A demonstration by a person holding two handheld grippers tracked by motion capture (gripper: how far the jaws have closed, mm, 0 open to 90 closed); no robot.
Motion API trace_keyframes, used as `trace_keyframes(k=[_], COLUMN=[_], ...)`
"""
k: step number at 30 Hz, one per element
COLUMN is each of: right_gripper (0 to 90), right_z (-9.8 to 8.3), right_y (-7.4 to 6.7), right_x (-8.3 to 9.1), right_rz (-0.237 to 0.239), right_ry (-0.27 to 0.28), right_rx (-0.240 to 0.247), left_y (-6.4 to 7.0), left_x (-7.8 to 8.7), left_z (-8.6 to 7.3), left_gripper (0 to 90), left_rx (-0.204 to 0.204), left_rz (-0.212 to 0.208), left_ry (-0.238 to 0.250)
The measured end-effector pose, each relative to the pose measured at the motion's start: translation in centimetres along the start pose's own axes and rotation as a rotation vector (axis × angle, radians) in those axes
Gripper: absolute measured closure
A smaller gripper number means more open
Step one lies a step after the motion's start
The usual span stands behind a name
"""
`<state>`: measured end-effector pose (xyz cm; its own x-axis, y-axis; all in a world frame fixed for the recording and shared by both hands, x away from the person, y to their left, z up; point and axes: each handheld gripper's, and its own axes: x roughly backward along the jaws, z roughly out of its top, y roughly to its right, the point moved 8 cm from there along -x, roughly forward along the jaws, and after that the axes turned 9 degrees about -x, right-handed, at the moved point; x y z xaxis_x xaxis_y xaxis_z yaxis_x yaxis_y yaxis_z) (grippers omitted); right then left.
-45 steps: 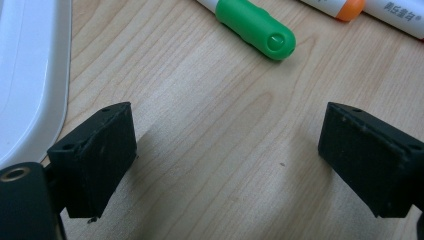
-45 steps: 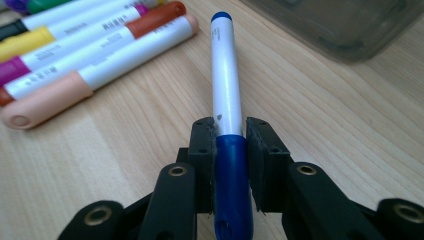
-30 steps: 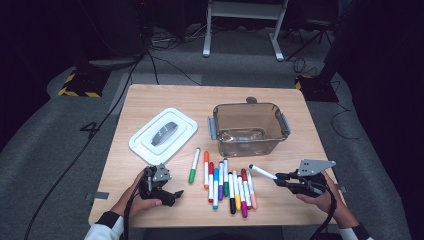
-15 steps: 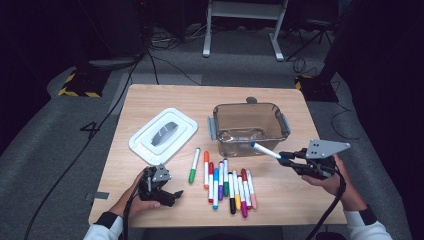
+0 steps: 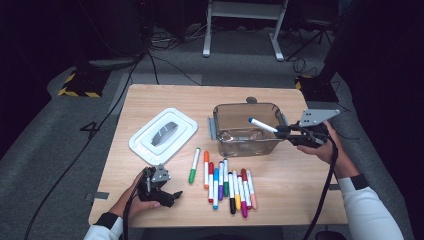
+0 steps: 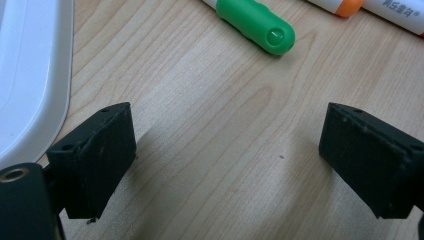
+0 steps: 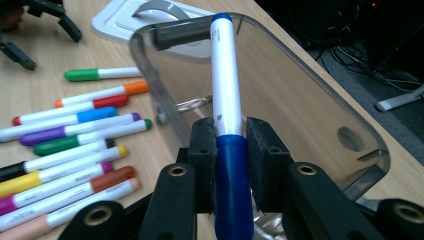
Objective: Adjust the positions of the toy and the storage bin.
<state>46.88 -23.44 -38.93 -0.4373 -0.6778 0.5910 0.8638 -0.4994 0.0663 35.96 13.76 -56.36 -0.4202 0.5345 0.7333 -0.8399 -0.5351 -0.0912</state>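
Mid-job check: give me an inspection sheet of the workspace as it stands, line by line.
Surface: wooden table, bare around the things.
Job's things: blue marker held over the clear bin; loose markers lying in a row near the front edge; green marker lying apart.
Clutter: white lid lying flat beside the bin.
Grippers: right gripper shut on the blue marker; left gripper open, low over the table.
Cables: one trails from each gripper; floor cables behind.
Surroundings: grey floor, stand legs.

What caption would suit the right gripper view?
Right tongs clamp a blue marker above the clear plastic container, colored markers lying on the wooden table beside it.
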Motion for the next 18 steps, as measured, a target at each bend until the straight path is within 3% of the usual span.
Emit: trace_keyframes(k=[4,10,13,16,18], right_gripper=[75.0,75.0,75.0,74.9,75.0], right_z=[0.7,1.4,1.5,1.7,1.7], right_y=[1.1,2.2,2.4,2.0,2.0], right_x=[-1.2,-3.9,-4.9,-6.9,-7.8], right_rz=[0.005,0.055,0.062,0.116,0.123], right_ry=[-0.025,-0.089,-0.117,-0.160,-0.180], right_rx=[0.026,0.053,0.064,0.090,0.097], left_y=[0.0,0.0,0.0,0.0,0.0], left_x=[0.0,0.0,0.0,0.1,0.1], left_z=[0.0,0.0,0.0,-0.1,-0.1], left_gripper=[8.5,8.5,8.5,8.5,8.5], left_rx=[0.000,0.003,0.003,0.003,0.004], left_rz=[0.000,0.003,0.003,0.002,0.005], left_ry=[0.000,0.000,0.000,0.000,-0.002])
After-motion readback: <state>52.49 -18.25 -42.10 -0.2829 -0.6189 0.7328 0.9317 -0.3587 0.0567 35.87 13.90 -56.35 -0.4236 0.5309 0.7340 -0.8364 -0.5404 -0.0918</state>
